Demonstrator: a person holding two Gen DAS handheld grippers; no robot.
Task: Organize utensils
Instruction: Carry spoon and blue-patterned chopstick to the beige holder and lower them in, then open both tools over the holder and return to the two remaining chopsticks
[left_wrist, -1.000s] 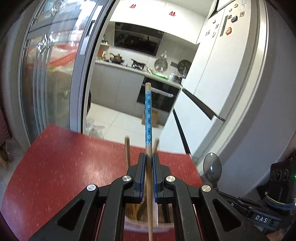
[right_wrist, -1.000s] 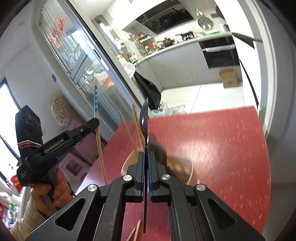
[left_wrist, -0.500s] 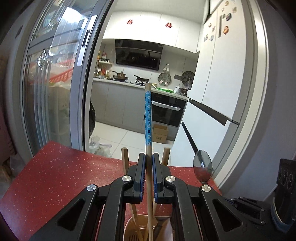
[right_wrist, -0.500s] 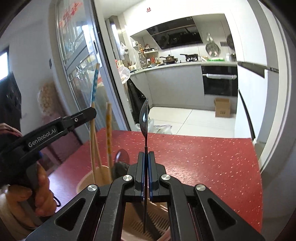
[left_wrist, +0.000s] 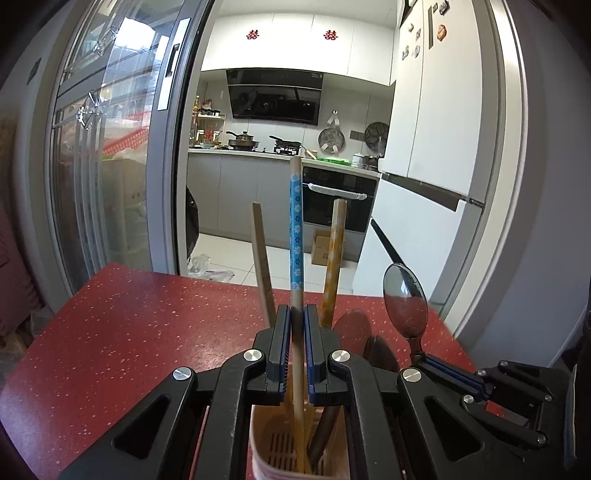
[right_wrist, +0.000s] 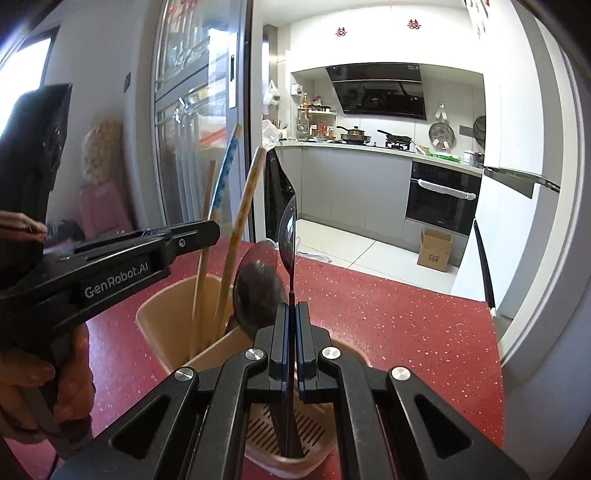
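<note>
The blue-patterned chopstick (left_wrist: 296, 236) stands almost upright, pinched between the pads of the left gripper (left_wrist: 296, 334), whose jaws are closed down to just the stick's width. Below the jaws its bare wooden end reaches into the beige utensil holder (left_wrist: 266, 448), directly under the gripper on the red speckled table (left_wrist: 122, 325). Just left of the jaws a plain wooden chopstick (left_wrist: 261, 258) rises out of the holder, and just right of them a yellow-patterned chopstick (left_wrist: 334, 258) does the same; neither is gripped.

The right gripper (right_wrist: 290, 334) has its jaws pressed all but together on the thin handle of a dark spoon (right_wrist: 289, 236), seen edge-on, bowl upward. The handle runs down between the pads into the slotted compartment of the holder beneath this gripper. Immediately left of the jaws, a second dark spoon (right_wrist: 258, 291) stands bowl-up in the holder, with the chopsticks in the compartment further left. Further left again, a person's hand (right_wrist: 64, 384) grips the left gripper's handle. In the left view the held spoon's bowl shows to the right of the left jaws.
</note>
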